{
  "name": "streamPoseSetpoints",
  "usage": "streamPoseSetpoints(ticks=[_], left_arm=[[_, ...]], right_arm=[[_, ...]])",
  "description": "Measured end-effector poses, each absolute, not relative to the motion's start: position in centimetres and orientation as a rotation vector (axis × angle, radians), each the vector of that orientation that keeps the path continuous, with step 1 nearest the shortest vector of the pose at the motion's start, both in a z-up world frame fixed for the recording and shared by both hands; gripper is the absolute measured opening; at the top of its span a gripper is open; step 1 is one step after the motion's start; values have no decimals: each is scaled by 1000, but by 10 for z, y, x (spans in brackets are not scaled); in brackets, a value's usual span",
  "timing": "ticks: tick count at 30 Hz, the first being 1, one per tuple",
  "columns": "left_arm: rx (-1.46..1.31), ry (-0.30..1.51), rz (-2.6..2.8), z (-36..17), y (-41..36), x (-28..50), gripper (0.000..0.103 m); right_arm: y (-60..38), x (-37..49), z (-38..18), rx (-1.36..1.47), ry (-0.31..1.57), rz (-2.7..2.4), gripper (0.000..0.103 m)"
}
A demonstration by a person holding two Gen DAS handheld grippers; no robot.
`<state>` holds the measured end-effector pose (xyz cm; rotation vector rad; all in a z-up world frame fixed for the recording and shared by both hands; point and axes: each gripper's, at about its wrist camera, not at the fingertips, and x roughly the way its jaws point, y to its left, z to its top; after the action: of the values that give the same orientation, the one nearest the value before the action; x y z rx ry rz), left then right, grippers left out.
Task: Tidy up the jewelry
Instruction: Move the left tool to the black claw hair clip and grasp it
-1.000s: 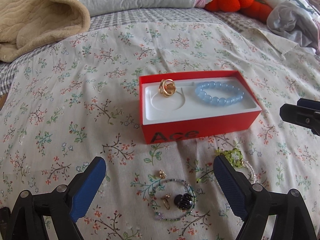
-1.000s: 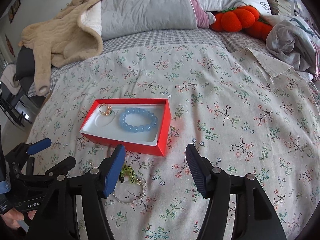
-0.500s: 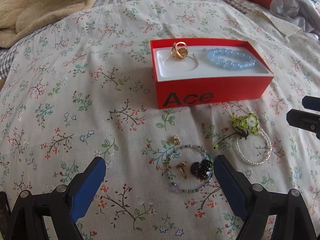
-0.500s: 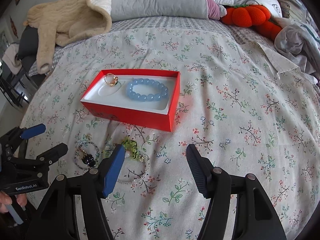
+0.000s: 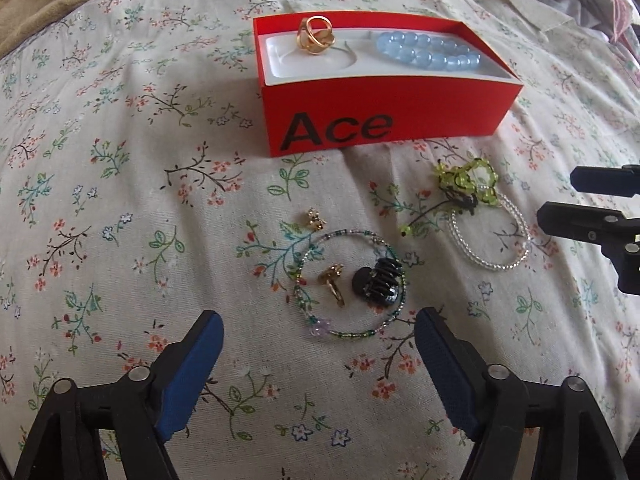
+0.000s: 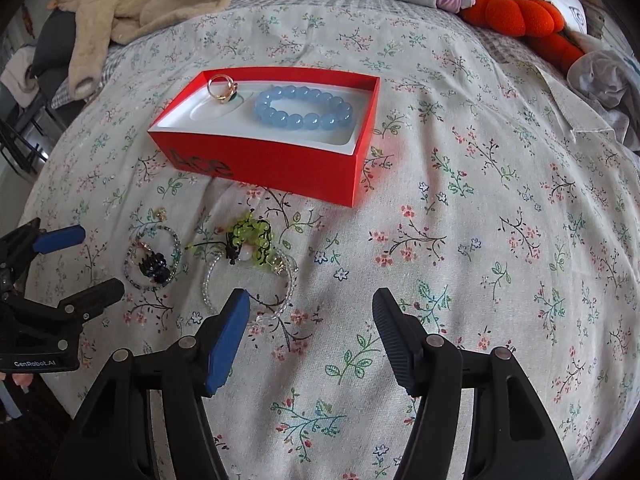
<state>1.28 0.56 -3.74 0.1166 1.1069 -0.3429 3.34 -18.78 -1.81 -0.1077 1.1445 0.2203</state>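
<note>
Orange plush pumpkin [image 6: 516, 14] shows only from the right wrist; right jaws apart, left jaws closing, both empty.

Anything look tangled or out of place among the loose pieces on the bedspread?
Yes. The lime-green beaded ornament lies on the clear beaded bracelet, apparently tangled. A black claw clip and gold ring sit inside the multicoloured seed-bead bracelet.

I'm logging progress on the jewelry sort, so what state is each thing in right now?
Red box: open, no lid in view.
Gold ring: in the box.
Blue bead bracelet: in the box.
Thin beaded bracelet: loose on the bedspread, circling a black clip.
Clear bead bracelet: loose on the bedspread.
Left gripper: closing, nothing between the jaws.
Right gripper: open, empty.
</note>
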Motion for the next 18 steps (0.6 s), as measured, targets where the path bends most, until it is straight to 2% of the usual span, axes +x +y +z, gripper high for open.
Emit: streamPoseSetpoints(ticks=[2, 4, 9, 13, 18], left_arm=[[102, 1119, -366, -38, 5, 14, 68], [93, 1125, -382, -38, 3, 14, 52], [85, 1102, -454, -32, -7, 11, 32], [120, 1082, -499, -29, -18, 8, 28], [150, 1093, -479, -36, -24, 14, 27]], right_arm=[[-187, 34, -19, -108, 1146, 222, 67], [-186, 35, -19, -108, 1149, 223, 67], [-185, 37, -22, -106, 1160, 222, 67], [-185, 37, -22, -106, 1162, 222, 67], [-185, 37, -22, -103, 1162, 222, 67]])
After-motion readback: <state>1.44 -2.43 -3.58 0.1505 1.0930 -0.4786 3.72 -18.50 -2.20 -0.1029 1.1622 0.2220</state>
